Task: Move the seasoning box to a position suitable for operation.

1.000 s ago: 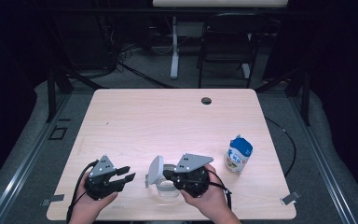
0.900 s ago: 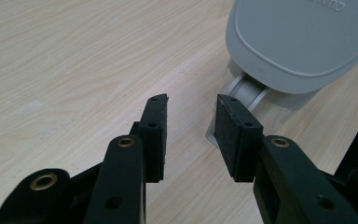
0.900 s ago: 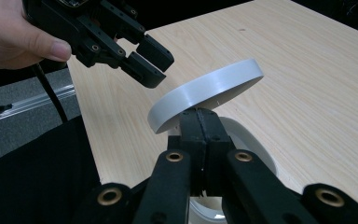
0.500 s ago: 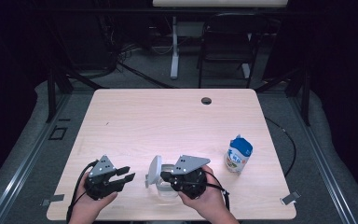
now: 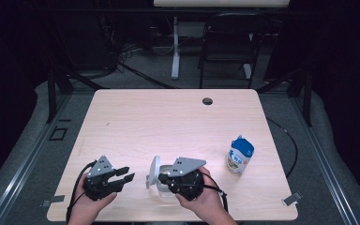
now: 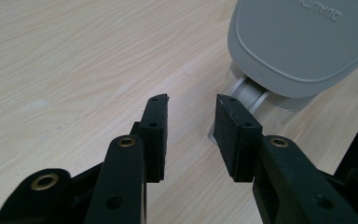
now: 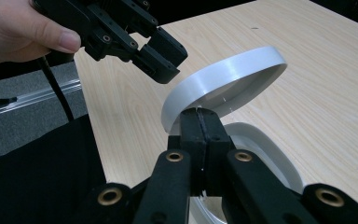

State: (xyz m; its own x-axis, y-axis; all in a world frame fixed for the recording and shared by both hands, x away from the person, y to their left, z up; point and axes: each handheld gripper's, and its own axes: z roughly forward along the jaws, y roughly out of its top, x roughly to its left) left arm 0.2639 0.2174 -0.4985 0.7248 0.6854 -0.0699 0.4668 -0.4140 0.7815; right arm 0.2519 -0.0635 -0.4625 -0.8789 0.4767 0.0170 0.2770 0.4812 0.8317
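The white hinged container sits at the near edge of the table, its lid raised upright. The right gripper has its jaws pressed together on the lid's thin edge near the hinge. The left gripper waits just to the left, jaws partly open and empty, pointing at the lid. A small bottle stands farther right.
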